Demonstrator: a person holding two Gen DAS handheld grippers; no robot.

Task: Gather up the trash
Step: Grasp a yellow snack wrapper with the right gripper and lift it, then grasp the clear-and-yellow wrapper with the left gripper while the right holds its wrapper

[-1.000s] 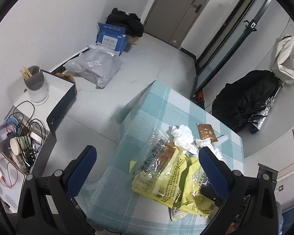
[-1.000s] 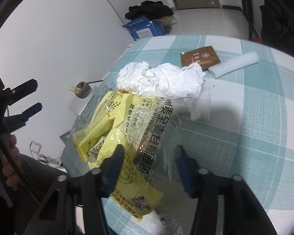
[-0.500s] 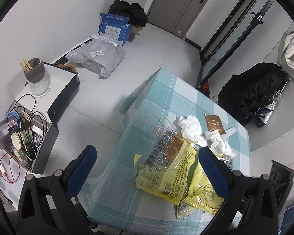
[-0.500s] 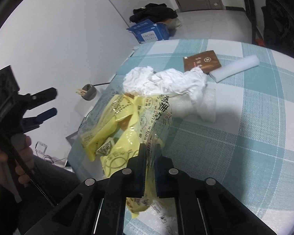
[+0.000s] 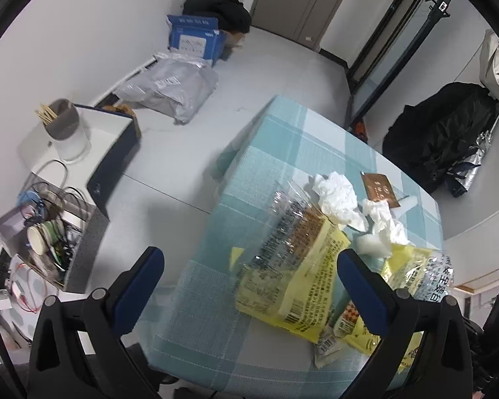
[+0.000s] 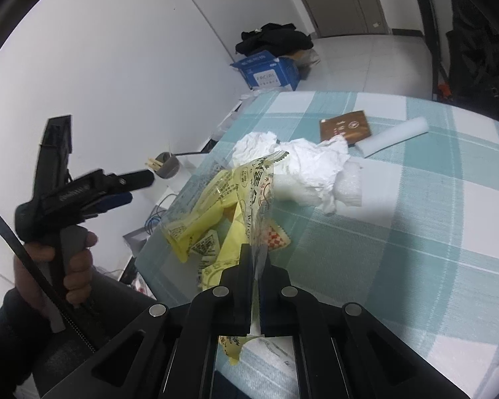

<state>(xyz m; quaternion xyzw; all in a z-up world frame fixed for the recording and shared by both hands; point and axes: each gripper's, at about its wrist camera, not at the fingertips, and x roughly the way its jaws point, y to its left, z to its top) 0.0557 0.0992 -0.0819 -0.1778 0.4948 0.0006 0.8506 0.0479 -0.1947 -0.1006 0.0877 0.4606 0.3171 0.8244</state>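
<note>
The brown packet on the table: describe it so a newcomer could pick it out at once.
Start at the table with the teal-and-white checked cloth and look to its far end, past the heap of crumpled white tissue. The brown packet lies flat there, beside a white foam roll. It is the only dark, flat, square item among white and yellow litter.

We read "FACIAL" on the blue box on the floor and "whole" among Chinese characters on the yellow bread bag; other print stays too small.
</note>
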